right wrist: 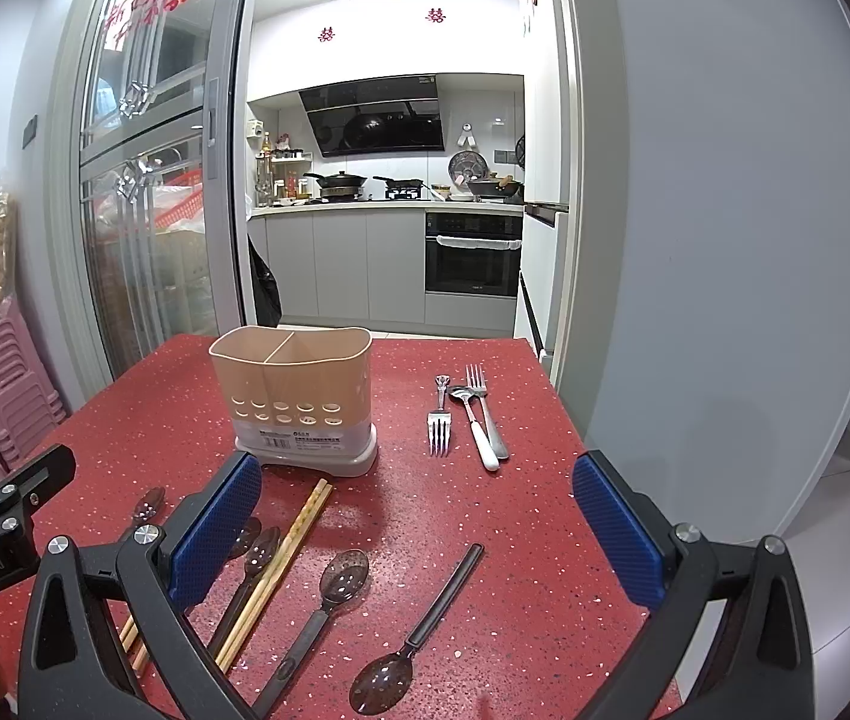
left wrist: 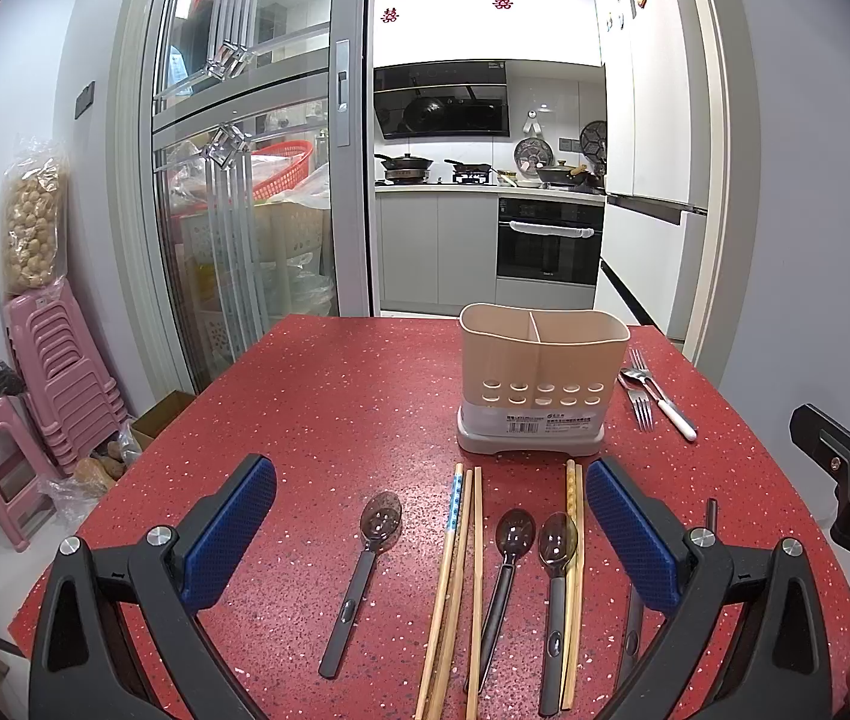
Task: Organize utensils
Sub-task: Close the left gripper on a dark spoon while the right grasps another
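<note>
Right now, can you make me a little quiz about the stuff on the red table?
1. True or false: the beige holder already has utensils inside.
2. How many compartments does the holder have?
3. The metal forks lie on which side of the holder in the right wrist view: A left, B right, C inside it?

Key:
1. False, both compartments look empty.
2. Two, split by one divider.
3. B. The chopsticks and dark spoons lie in front instead, and both the left gripper and right gripper are open, holding nothing.
</note>
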`<action>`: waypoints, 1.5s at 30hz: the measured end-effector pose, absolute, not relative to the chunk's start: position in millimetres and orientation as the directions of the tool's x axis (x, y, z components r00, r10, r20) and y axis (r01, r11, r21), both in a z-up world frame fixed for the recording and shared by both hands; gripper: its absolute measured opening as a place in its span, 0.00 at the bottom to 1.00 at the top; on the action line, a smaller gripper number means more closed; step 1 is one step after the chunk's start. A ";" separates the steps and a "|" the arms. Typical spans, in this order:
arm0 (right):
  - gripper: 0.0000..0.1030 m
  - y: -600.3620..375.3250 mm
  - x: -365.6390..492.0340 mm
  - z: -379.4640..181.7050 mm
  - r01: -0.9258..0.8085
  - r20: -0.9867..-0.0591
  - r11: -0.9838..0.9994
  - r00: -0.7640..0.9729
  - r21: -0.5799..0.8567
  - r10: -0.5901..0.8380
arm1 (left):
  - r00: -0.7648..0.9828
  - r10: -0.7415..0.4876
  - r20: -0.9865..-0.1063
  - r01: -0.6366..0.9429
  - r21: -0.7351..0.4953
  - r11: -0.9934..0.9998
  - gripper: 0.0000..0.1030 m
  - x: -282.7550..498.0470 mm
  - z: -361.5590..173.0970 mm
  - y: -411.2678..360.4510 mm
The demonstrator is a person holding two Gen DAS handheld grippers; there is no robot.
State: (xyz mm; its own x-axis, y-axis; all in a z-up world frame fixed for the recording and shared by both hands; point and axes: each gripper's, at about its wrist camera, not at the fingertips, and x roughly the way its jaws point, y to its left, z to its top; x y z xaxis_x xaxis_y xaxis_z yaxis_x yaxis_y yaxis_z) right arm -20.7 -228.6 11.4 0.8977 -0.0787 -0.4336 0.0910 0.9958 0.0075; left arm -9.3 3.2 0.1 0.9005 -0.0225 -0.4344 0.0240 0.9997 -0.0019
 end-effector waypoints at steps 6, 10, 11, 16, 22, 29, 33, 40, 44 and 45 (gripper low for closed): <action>1.00 -228.4 -20.8 11.3 0.091 -0.433 0.996 0.898 0.004 -0.080 | 0.900 -0.024 -0.434 0.026 -0.002 1.000 1.00 -9.3 -0.7 2.1; 1.00 -228.6 -20.6 11.0 0.091 -0.434 0.996 0.897 0.006 -0.080 | 0.900 -0.023 -0.436 0.025 -0.001 1.000 1.00 -9.1 -0.6 2.1; 1.00 -228.8 -20.5 11.4 0.092 -0.435 0.996 0.897 0.006 -0.080 | 0.899 -0.023 -0.437 0.025 -0.001 1.000 1.00 -9.0 -1.4 1.5; 1.00 -227.6 -19.9 11.5 0.092 -0.444 0.996 0.893 0.009 -0.078 | 0.892 -0.021 -0.452 0.025 0.002 1.000 1.00 -4.5 -6.2 0.4; 1.00 -232.3 -12.4 9.0 0.090 -0.475 0.996 0.877 0.022 -0.068 | 0.873 -0.029 -0.487 0.036 0.005 0.999 1.00 3.0 -12.7 5.4; 1.00 -255.3 1.5 -1.9 0.120 -0.548 0.991 0.834 0.062 -0.066 | 0.812 -0.026 -0.583 0.032 0.000 1.000 1.00 27.4 -30.9 18.8; 1.00 -269.6 11.1 -17.5 0.147 -0.623 0.987 0.779 0.068 -0.073 | 0.744 -0.017 -0.668 0.036 0.015 0.999 1.00 48.8 -51.4 26.5; 1.00 -288.2 25.6 -57.1 0.180 -0.764 0.979 0.644 0.100 -0.041 | 0.630 -0.038 -0.776 0.042 -0.015 0.999 1.00 78.8 -84.2 44.2; 0.99 -287.5 33.0 -75.8 0.173 -0.819 0.979 0.573 0.112 -0.008 | 0.591 -0.033 -0.806 0.040 -0.012 0.999 1.00 94.4 -95.7 49.0; 0.98 -287.4 35.1 -80.7 0.172 -0.829 0.978 0.559 0.115 -0.001 | 0.583 -0.032 -0.812 0.042 -0.009 0.999 1.00 97.8 -97.8 50.2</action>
State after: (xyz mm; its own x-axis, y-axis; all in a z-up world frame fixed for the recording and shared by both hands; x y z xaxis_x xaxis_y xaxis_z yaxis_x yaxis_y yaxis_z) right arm 35.1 -287.4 -80.7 0.5593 -0.0008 -0.8290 0.1724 0.9782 0.1154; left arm 97.8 50.2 -97.8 0.5830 -0.0317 -0.8119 0.0415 0.9991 -0.0092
